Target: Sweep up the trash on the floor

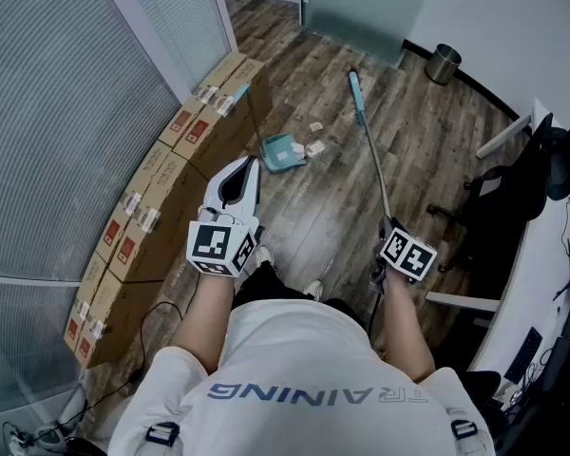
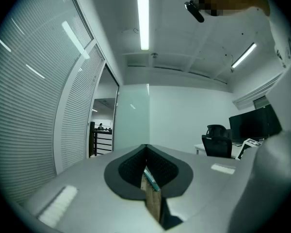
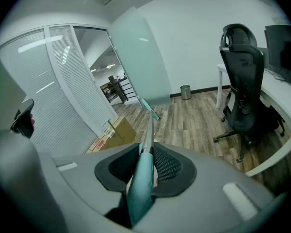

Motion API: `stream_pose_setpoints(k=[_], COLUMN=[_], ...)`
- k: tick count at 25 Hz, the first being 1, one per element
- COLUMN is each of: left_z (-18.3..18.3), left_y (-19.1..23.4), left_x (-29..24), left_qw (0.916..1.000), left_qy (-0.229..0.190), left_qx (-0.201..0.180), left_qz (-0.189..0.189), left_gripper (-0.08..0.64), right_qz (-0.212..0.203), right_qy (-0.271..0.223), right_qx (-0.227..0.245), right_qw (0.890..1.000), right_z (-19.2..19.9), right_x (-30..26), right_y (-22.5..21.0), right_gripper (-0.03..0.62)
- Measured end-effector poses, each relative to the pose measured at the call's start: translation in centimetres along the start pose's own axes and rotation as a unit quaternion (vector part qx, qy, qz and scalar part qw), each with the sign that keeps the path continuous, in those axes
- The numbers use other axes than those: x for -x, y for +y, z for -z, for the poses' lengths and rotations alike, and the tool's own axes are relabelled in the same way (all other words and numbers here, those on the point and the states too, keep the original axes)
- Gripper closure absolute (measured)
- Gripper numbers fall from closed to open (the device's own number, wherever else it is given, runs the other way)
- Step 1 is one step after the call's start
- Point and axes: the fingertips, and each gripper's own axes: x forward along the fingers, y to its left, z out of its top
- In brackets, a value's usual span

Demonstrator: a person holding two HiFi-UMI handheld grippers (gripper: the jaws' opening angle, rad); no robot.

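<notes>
My left gripper (image 1: 246, 165) (image 2: 145, 153) is shut on the thin handle (image 2: 152, 184) of a teal dustpan (image 1: 283, 152), which rests on the wooden floor ahead of me. My right gripper (image 1: 388, 224) (image 3: 148, 150) is shut on the teal grip of a long broom handle (image 1: 372, 160) (image 3: 141, 178). The metal rod runs forward to the teal broom head (image 1: 354, 87) (image 3: 150, 108) on the floor. Small pale scraps of trash (image 1: 314, 147) lie beside the dustpan's right edge, and another scrap (image 1: 315, 126) lies a little farther away.
Cardboard boxes (image 1: 161, 174) line the blind-covered glass wall on the left. A metal bin (image 1: 443, 63) stands by the far wall. A black office chair (image 1: 518, 193) (image 3: 242, 86) and a white desk (image 1: 551, 283) are on the right.
</notes>
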Motion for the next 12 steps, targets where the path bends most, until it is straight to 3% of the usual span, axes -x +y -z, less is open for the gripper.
stream_pose_setpoints(k=[12], left_z=[0.5], left_y=[1.4], left_x=[0.0], left_qw=[1.0], left_qy=[0.007], left_qx=[0.004], left_qz=[-0.004], left_gripper=[0.557], right_qz=[-0.002], right_qy=[0.005], right_qx=[0.006], right_qw=[1.0], right_z=[0.1], right_x=[-0.9], right_y=[1.3], right_gripper=[0.483])
